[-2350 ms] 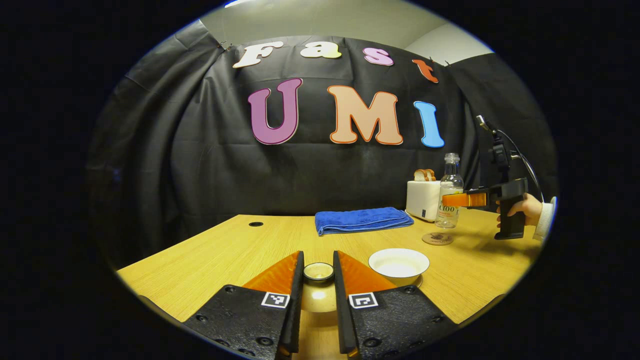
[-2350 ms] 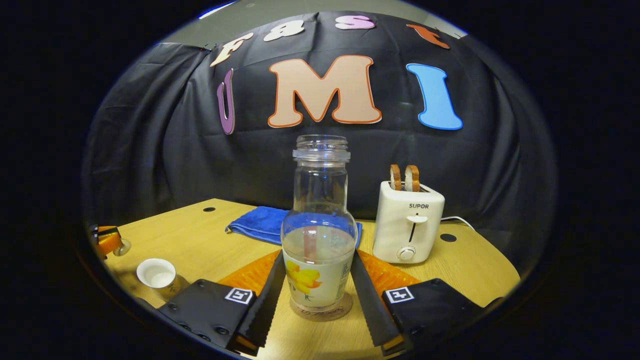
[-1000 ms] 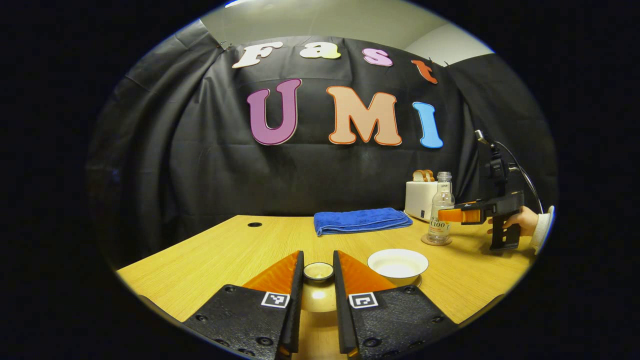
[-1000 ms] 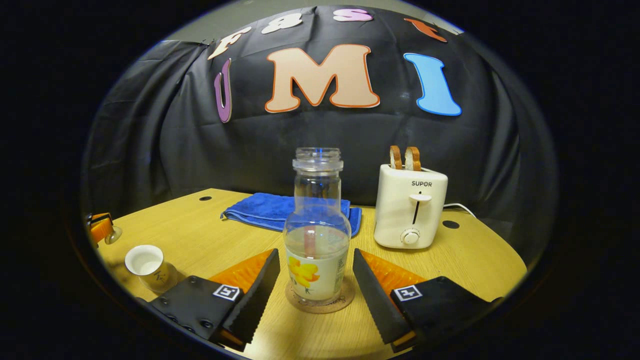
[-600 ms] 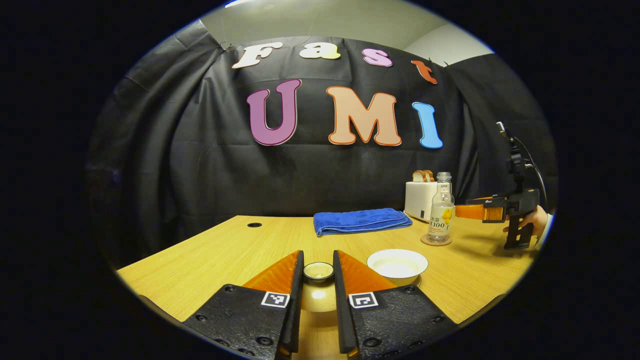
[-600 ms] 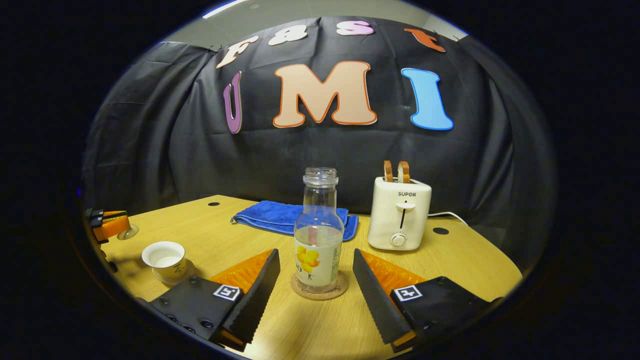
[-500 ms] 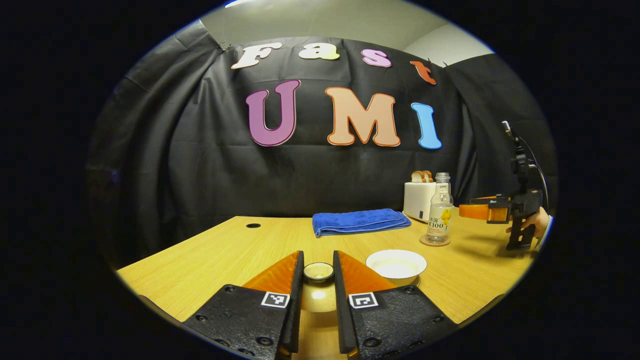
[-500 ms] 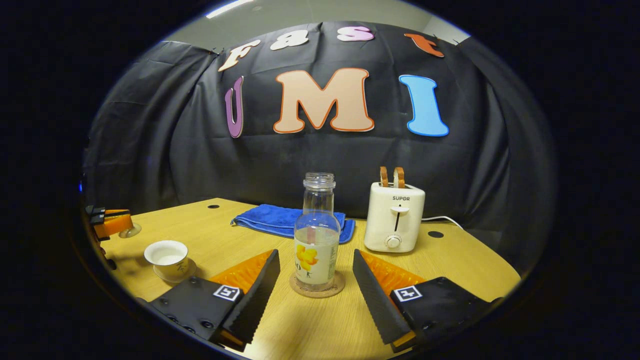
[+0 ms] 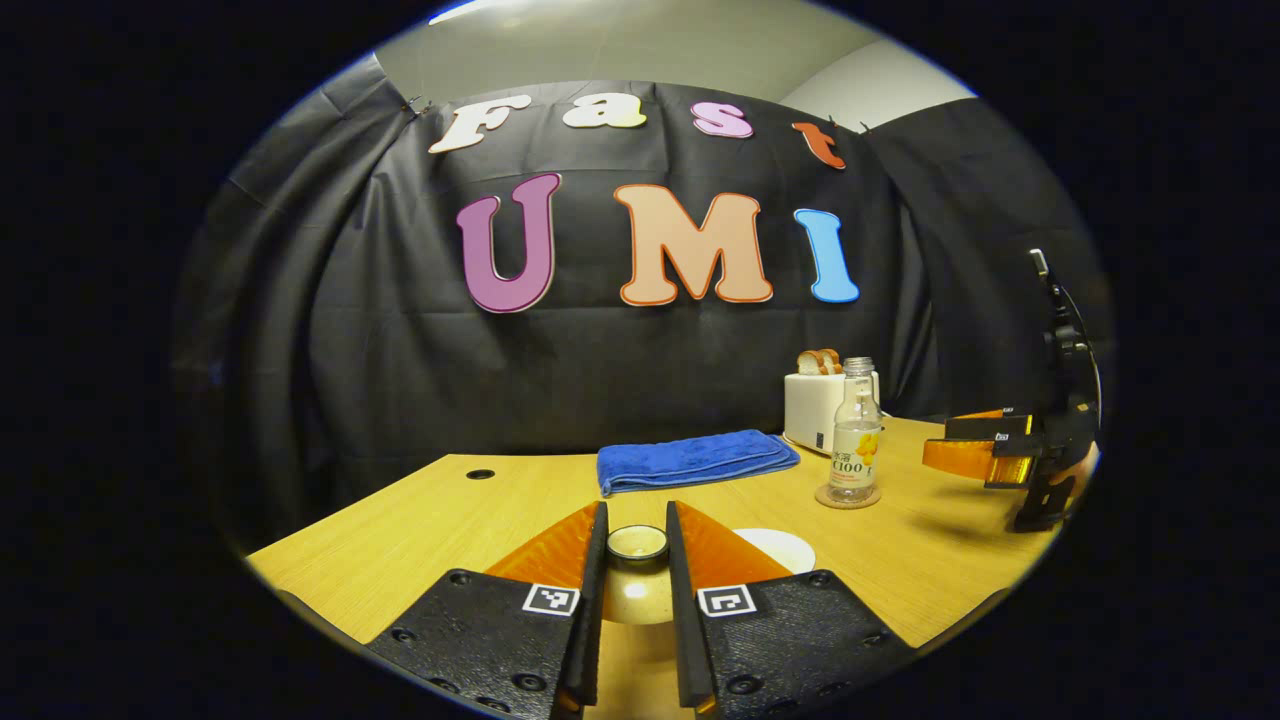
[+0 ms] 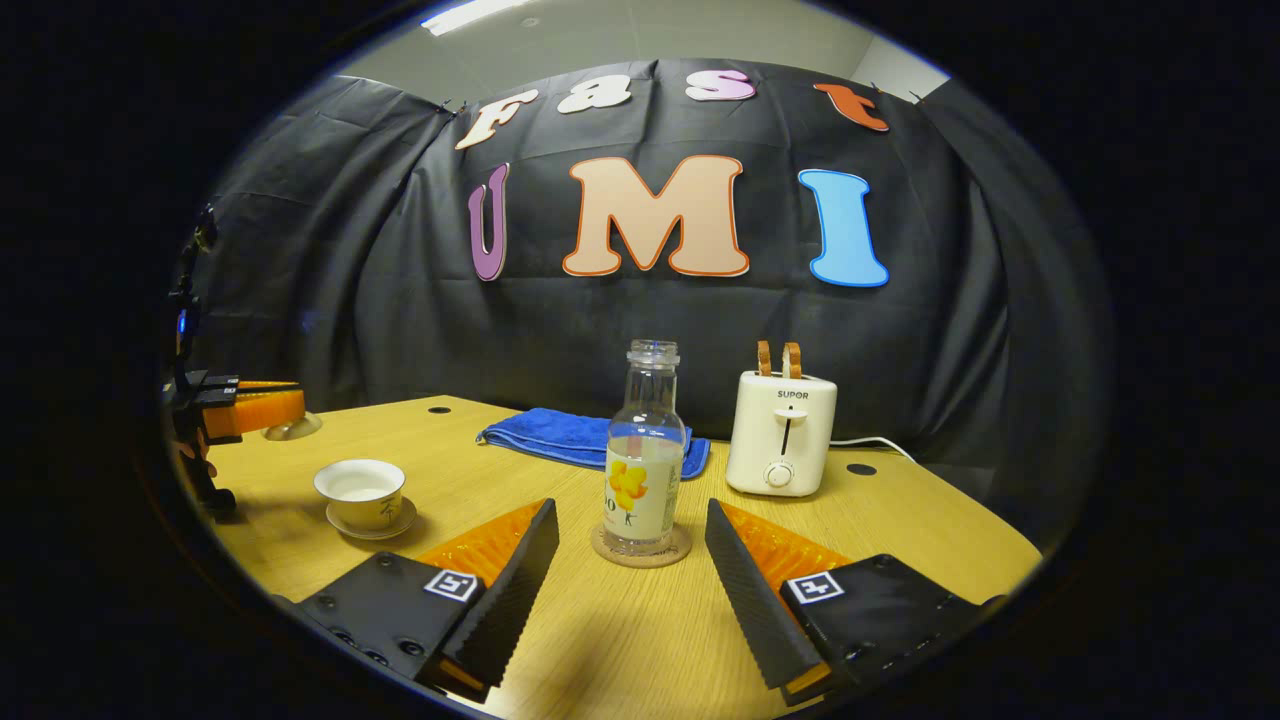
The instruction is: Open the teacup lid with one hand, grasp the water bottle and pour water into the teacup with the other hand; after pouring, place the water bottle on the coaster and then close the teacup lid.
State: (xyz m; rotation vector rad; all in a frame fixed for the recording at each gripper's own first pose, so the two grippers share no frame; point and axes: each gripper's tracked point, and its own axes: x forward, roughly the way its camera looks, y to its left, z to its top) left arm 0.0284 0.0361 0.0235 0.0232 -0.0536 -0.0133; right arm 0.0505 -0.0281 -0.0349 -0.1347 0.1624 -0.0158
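Observation:
My left gripper (image 9: 637, 515) is shut on the knob of the beige teacup lid (image 9: 637, 597), held above the wooden table (image 9: 440, 520). The white teacup (image 9: 778, 547) peeks out behind its right finger; in the right gripper view the teacup (image 10: 360, 488) stands uncovered on a saucer (image 10: 376, 526). The clear water bottle (image 10: 645, 470), partly filled, stands upright on the round cork coaster (image 10: 640, 550). My right gripper (image 10: 630, 520) is open, drawn back from the bottle with a gap on both sides. At the left edge, the left gripper (image 10: 255, 408) holds the lid (image 10: 293, 428) aloft.
A folded blue towel (image 10: 590, 436) and a white toaster (image 10: 781, 436) with two bread slices stand at the back of the table. In the left gripper view the right gripper (image 9: 950, 442) hovers right of the bottle (image 9: 855, 440) and coaster (image 9: 847, 497).
The right gripper set the bottle on the coaster, opened and pulled back from it. The left gripper, still holding the lid, has risen a little and shifted rightward toward the teacup.

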